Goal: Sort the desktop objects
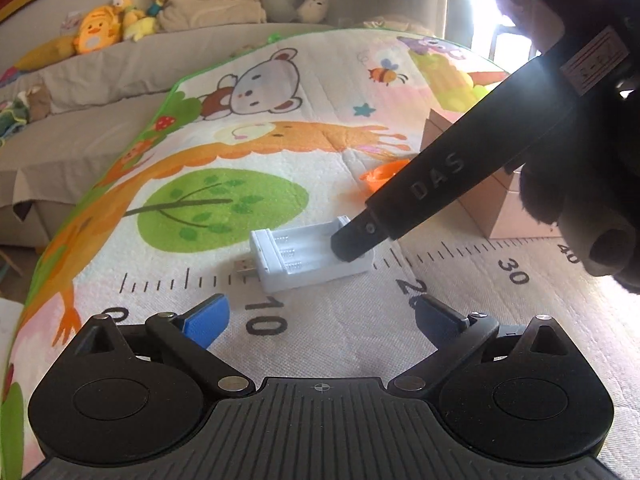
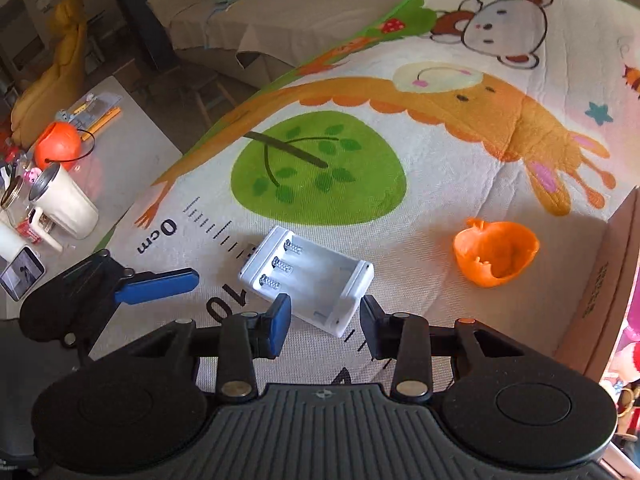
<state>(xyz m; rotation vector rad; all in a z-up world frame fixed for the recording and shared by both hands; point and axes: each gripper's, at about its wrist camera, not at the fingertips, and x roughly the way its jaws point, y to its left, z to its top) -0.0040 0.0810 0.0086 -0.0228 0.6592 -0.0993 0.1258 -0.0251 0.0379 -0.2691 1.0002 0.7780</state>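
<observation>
A white USB battery charger (image 1: 308, 258) lies on the cartoon play mat (image 1: 280, 160), empty, springs showing. In the right wrist view the charger (image 2: 308, 276) has its near end between my right gripper's blue fingers; the right gripper (image 2: 326, 316) is open around that end, and it shows in the left wrist view (image 1: 352, 246) coming down from the right. My left gripper (image 1: 320, 316) is open and empty, just short of the charger. An orange apple-shaped cup (image 2: 494, 254) lies on its side to the right.
A cardboard box (image 2: 600, 292) stands at the mat's right edge. A side table (image 2: 132, 148) at the left holds a white mug (image 2: 64, 200), an orange ball, a phone and small clutter. A sofa with plush toys (image 1: 108, 24) runs behind the mat.
</observation>
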